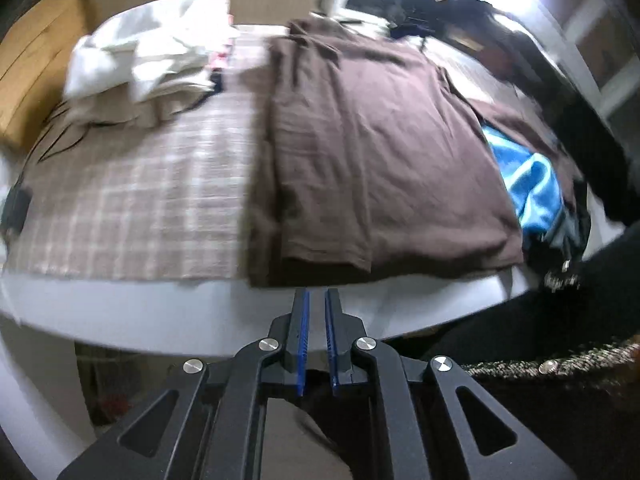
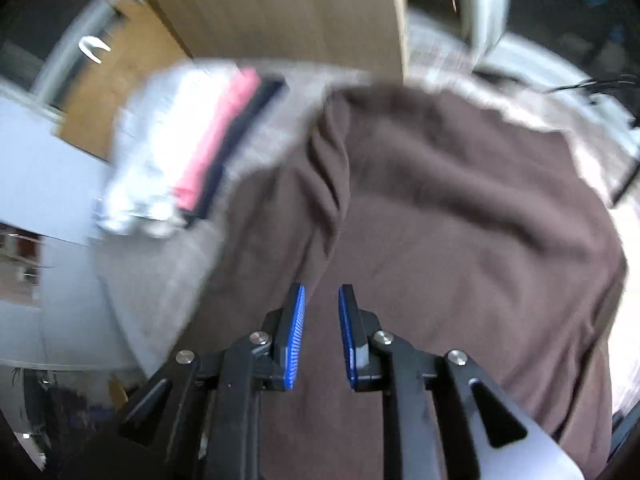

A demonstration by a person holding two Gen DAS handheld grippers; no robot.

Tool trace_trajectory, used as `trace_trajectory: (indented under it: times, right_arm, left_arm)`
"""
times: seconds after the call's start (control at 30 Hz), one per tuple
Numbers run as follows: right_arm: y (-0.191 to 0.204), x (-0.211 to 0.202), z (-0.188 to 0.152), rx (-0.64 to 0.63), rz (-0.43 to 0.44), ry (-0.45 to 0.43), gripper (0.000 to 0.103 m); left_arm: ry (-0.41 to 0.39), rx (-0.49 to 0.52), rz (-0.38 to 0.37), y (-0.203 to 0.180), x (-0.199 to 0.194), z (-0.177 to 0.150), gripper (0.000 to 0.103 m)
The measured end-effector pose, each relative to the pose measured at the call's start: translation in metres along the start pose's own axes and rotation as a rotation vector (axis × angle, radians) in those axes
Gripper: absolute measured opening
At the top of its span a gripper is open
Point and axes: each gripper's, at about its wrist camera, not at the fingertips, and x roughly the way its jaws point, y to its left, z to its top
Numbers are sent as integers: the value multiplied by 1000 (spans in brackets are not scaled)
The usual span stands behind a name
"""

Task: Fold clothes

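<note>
A brown shirt [image 1: 372,152], partly folded with one side turned in, was laid flat on a checked cloth [image 1: 132,200] covering the white bench [image 1: 160,312], its long axis running away from the near edge. The left tongs [image 1: 316,300] were held just short of the hem, nearly closed and empty; the right tongs [image 2: 322,300] were poised directly over the fabric, slightly parted, with nothing gripped, and were judged the nearer. A stack of folded pale garments [image 1: 148,52] was seen to the far left, a blue garment [image 1: 528,188] beside the shirt's right edge.
</note>
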Motion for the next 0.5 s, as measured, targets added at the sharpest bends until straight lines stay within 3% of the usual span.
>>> trace_trajectory:
  times: [0.1,0.17,0.33,0.5]
  right_arm:
    - [15,-39,0,-94,1,-63,28]
    - [41,-36,15,-200,-56,-70,29]
    - [107,56,52,-359,-167,16,32]
    - [137,147,73,-413,-250,103,32]
  left_arm:
    - [-17,-31,38,13,9,6,10]
    - [-19,-49,28,23,30,14,11]
    - [17,-99,-53,39,81,29,12]
    - [19,-79,-126,27,98,31,18]
